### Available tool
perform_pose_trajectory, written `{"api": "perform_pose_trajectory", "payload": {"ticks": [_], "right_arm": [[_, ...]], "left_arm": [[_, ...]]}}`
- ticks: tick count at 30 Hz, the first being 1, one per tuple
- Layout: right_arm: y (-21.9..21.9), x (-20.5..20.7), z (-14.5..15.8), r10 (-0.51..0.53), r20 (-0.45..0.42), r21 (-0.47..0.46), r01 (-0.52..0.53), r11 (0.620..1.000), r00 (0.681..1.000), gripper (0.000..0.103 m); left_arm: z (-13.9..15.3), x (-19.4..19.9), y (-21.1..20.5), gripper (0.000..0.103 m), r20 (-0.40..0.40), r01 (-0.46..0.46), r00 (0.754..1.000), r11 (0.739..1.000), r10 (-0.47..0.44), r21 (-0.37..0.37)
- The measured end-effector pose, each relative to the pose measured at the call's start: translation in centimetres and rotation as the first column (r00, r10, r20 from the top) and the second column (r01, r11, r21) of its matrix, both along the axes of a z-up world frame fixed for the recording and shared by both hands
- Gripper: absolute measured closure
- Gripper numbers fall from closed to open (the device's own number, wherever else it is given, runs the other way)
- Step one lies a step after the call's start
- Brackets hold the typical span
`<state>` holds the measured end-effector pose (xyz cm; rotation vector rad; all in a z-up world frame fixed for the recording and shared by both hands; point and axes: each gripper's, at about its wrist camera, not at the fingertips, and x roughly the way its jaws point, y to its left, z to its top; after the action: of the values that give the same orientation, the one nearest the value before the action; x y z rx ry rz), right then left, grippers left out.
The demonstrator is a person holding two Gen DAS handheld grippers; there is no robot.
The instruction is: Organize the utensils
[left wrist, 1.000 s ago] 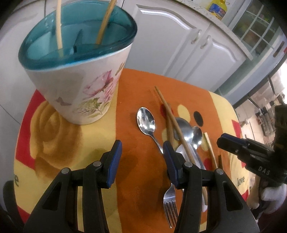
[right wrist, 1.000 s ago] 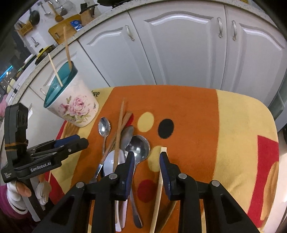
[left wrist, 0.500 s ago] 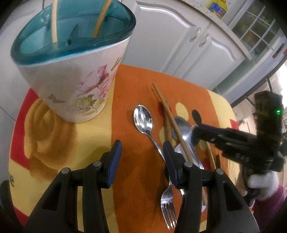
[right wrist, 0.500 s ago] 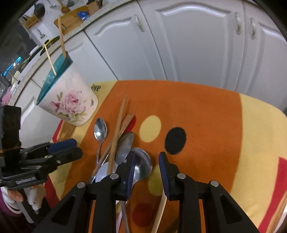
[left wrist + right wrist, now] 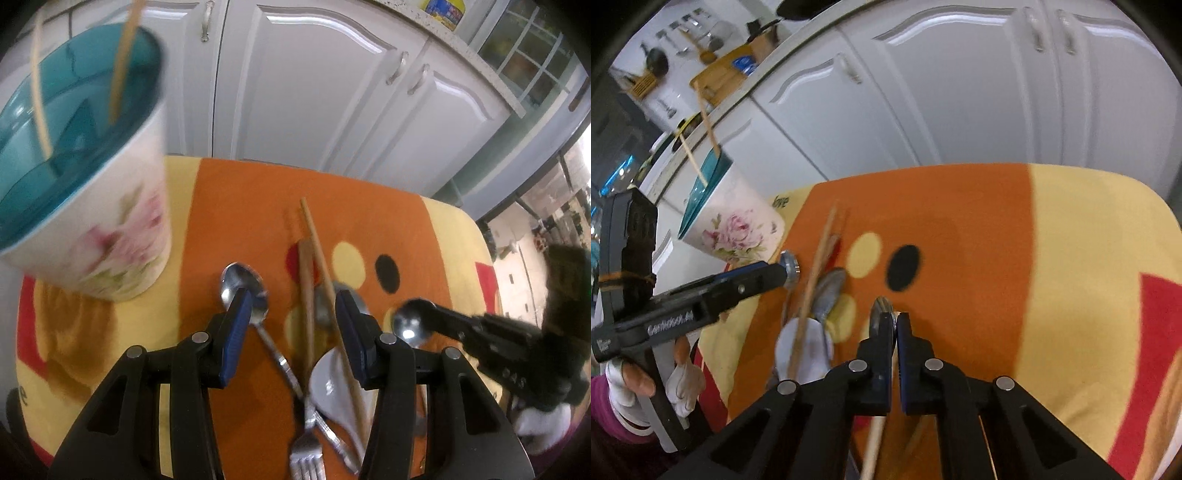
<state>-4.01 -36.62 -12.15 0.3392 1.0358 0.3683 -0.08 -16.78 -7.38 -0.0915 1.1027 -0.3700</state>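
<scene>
A floral cup with a teal inside (image 5: 85, 192) stands at the cloth's far left and holds two chopsticks (image 5: 123, 59); it also shows in the right wrist view (image 5: 733, 225). Loose on the cloth lie a metal spoon (image 5: 243, 290), two brown chopsticks (image 5: 314, 266), a white ceramic spoon (image 5: 332, 387) and a fork (image 5: 306, 458). My left gripper (image 5: 291, 332) is open above them. My right gripper (image 5: 894, 325) is shut on a large metal spoon (image 5: 881, 314), whose bowl (image 5: 412, 323) sticks out beyond the fingertips.
The orange, yellow and red cloth (image 5: 960, 229) covers a small table. White cabinet doors (image 5: 314, 92) stand close behind it. More chopsticks (image 5: 875, 443) lie under my right gripper near the cloth's front edge.
My right gripper has closed on the large metal spoon and lifted it. My left gripper has moved forward and right, over the loose utensils, still open.
</scene>
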Motion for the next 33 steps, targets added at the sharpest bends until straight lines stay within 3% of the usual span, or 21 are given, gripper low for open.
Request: {"api": "perform_pose_trajectory", "payload": {"ticks": [12,14,15,16,20,24,30,31,33], "right_arm": [[-0.5,0.0,-0.2,-0.034,0.019,0.009,0.034,0.999,0.999,0.101],[-0.9,-0.1,-0.3,-0.037,0.019,0.019,0.037,0.999,0.999,0.101],[-1.0,-0.3,-0.3,-0.039,0.02,0.021,0.038,0.999,0.999,0.101],[-1.1,-0.3,-0.2,-0.042,0.023,0.02,0.042,0.999,0.999,0.101],[-1.4,-1.1,0.7,-0.071,0.052,0.027,0.069,0.997,0.996,0.101],[-1.2,-1.9,2.6,-0.074,0.099,0.022,0.073,0.997,0.992,0.101],[-0.7,-1.5,3.1,-0.053,0.089,-0.02,0.055,0.998,0.995,0.101],[-0.8,-1.2,2.7,-0.057,0.085,-0.022,0.059,0.998,0.995,0.1],[-0.7,-0.8,1.9,-0.07,0.071,-0.044,0.074,0.996,0.995,0.084]], "left_arm": [[-1.7,4.8,-4.4,0.058,-0.001,-0.017,1.0,0.991,0.017,0.133],[-2.3,5.3,-4.8,0.075,-0.013,0.002,1.0,0.991,-0.001,0.131],[-2.7,5.6,-5.1,0.09,-0.028,0.019,0.999,0.989,-0.015,0.146],[-2.7,5.5,-5.0,0.094,-0.024,0.025,0.999,0.988,-0.022,0.154],[-1.2,4.8,-3.8,0.094,-0.003,0.024,1.0,0.998,-0.023,0.063],[1.3,3.9,-1.8,0.094,-0.024,0.019,0.999,0.997,-0.021,-0.076],[4.5,1.6,0.0,0.094,0.021,0.048,0.999,0.991,-0.045,-0.128],[4.8,1.4,0.2,0.094,0.022,0.048,0.999,0.99,-0.046,-0.132],[5.1,1.3,0.5,0.094,0.026,0.041,0.999,0.99,-0.038,-0.133]]}}
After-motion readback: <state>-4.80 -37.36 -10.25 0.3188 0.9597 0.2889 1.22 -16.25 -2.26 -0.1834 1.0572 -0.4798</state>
